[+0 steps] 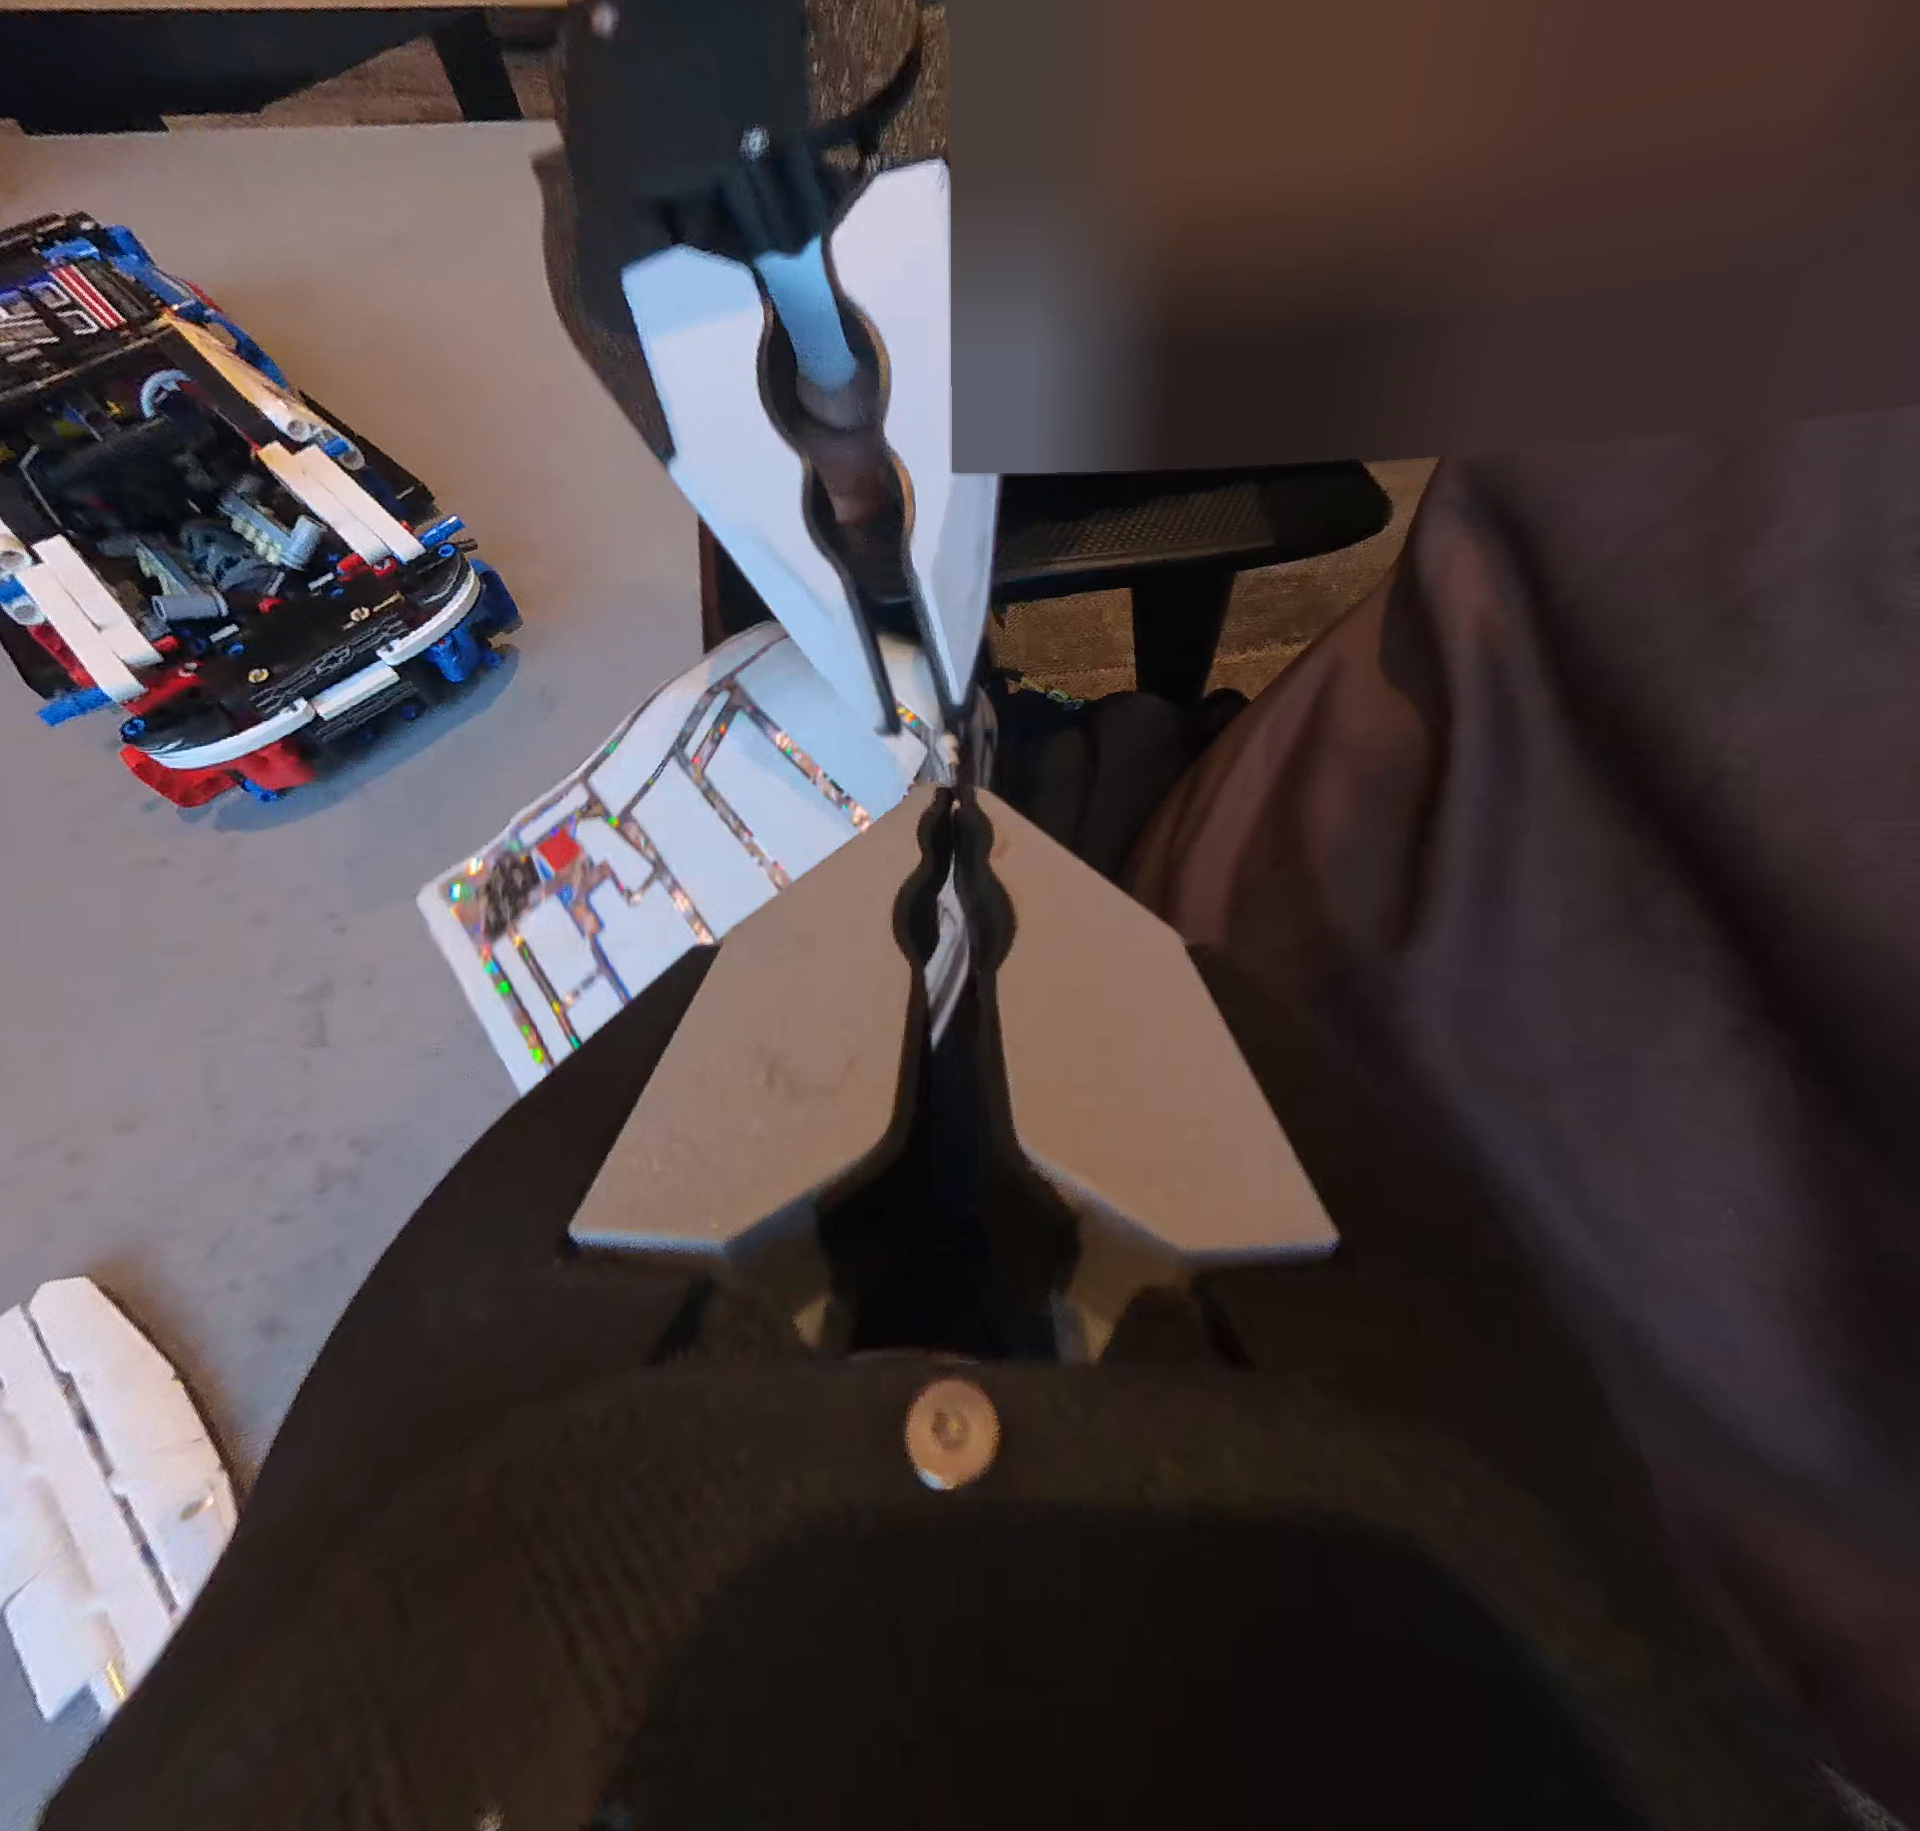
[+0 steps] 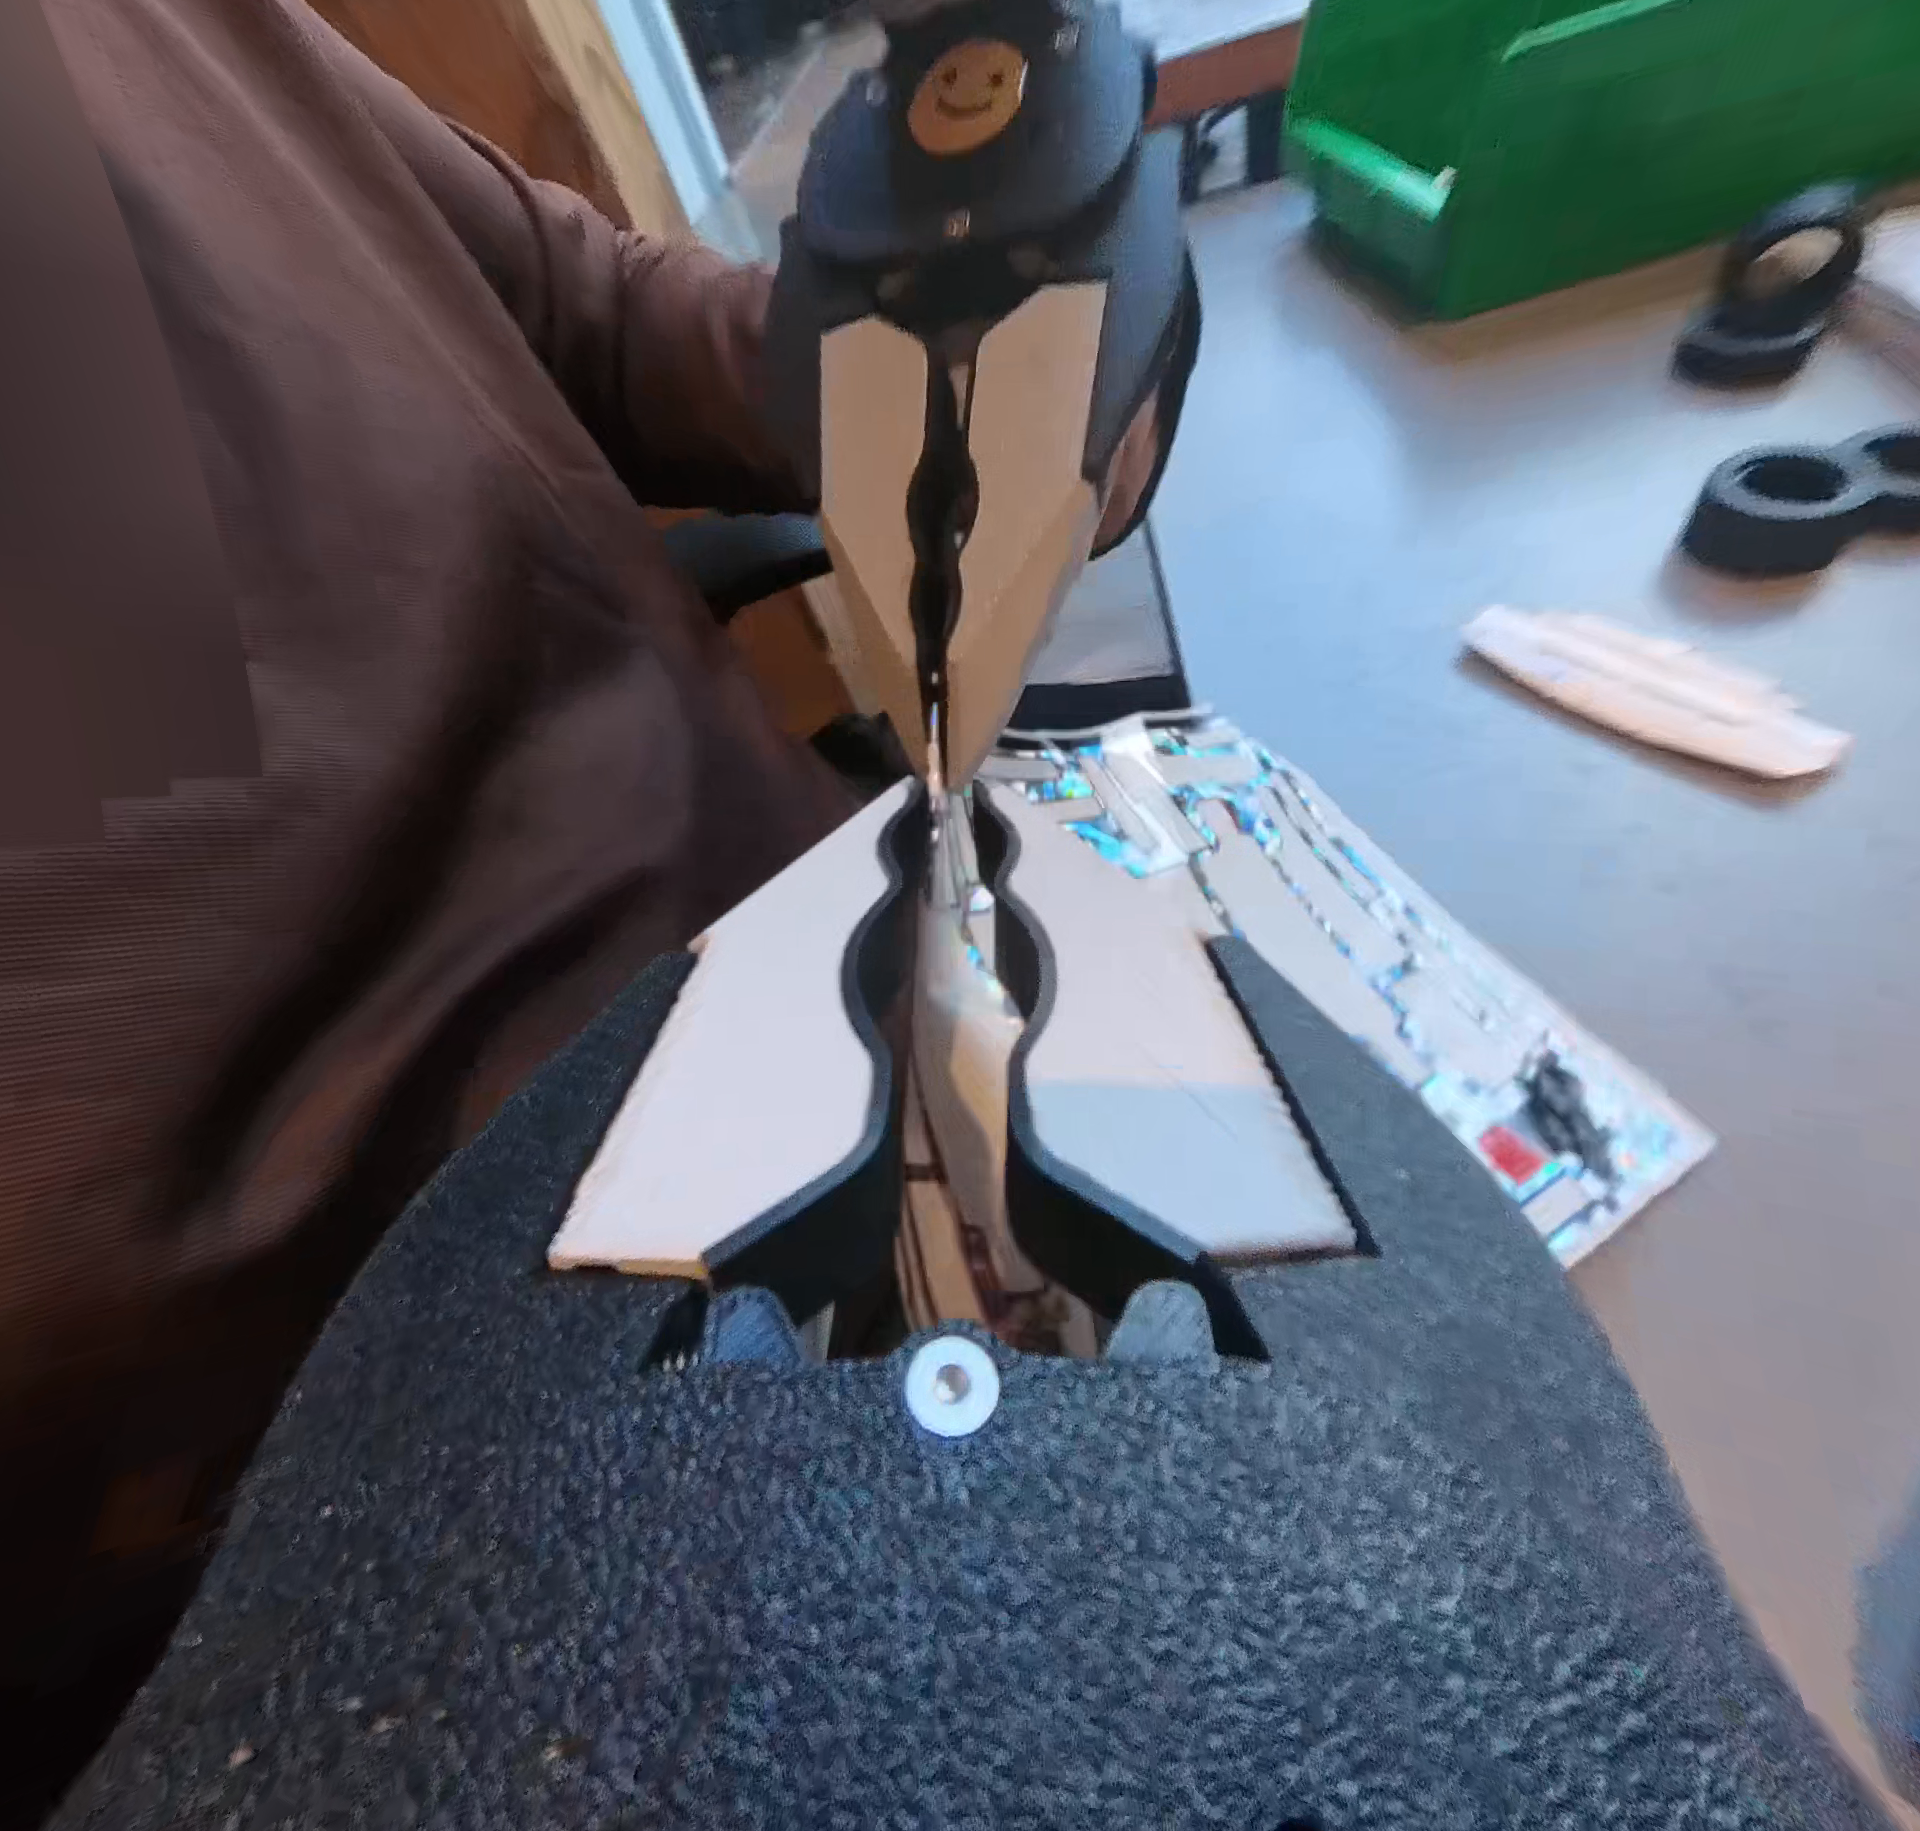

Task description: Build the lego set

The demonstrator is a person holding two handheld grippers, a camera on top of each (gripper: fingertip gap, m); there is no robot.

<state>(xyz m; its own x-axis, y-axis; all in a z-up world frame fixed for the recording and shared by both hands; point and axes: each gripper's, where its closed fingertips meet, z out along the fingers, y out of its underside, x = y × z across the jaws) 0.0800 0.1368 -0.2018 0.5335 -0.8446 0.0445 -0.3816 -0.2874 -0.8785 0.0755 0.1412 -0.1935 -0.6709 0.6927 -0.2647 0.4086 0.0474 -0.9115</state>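
A sticker sheet (image 1: 665,846) with shiny holographic borders hangs over the grey table's near edge; it also shows in the right wrist view (image 2: 1351,950). My left gripper (image 1: 951,810) is shut on the sheet's near edge, and white sheet shows in the slot between its fingers. My right gripper (image 2: 943,815) meets it tip to tip. Its fingers stand slightly apart, and the sheet runs edge-on between them without being pressed. In the left wrist view the right gripper (image 1: 920,727) comes down from above. In the right wrist view the left gripper (image 2: 935,758) is shut.
A partly built blue, white, red and black lego car (image 1: 239,534) stands at the left. A white lego panel (image 1: 94,1490) lies nearby and shows in the right wrist view (image 2: 1652,701). A green bin (image 2: 1610,98) and black ring parts (image 2: 1808,503) are farther off. A brown sleeve (image 2: 364,638) is close by. The grippers are tip to tip, or close to it. The white lego panel (image 1: 94,1490) is about 25 cm from both grippers' fingertips. It is also in sight in the right wrist view (image 2: 1651,672).
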